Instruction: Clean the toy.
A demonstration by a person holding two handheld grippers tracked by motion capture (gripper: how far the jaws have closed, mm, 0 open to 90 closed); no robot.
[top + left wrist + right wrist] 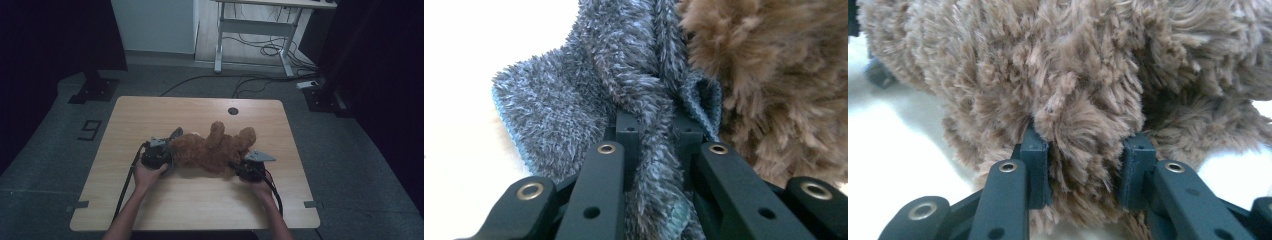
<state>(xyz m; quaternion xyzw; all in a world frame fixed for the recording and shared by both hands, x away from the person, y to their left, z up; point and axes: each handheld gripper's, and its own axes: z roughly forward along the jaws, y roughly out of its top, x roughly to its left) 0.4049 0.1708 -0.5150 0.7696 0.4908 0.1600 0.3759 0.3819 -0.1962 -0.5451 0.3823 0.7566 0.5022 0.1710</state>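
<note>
Brown plush bear [215, 149] lies at the centre of the frame on the wooden counter [150, 115]. The right claw [1083, 150] is clamped on a tuft of its fur, seemingly steadying it, while the left claw [651, 131] pinches a grey-blue fuzzy cloth [574, 95] against its side. Beyond, a dim room holds a white desk frame [260, 30] and floor cables [250, 82].

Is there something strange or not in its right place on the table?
Nothing looks damaged or spilled. The brown plush toy lies tipped over on the table, and the left claw pinches a grey-blue fuzzy cloth beside it.
</note>
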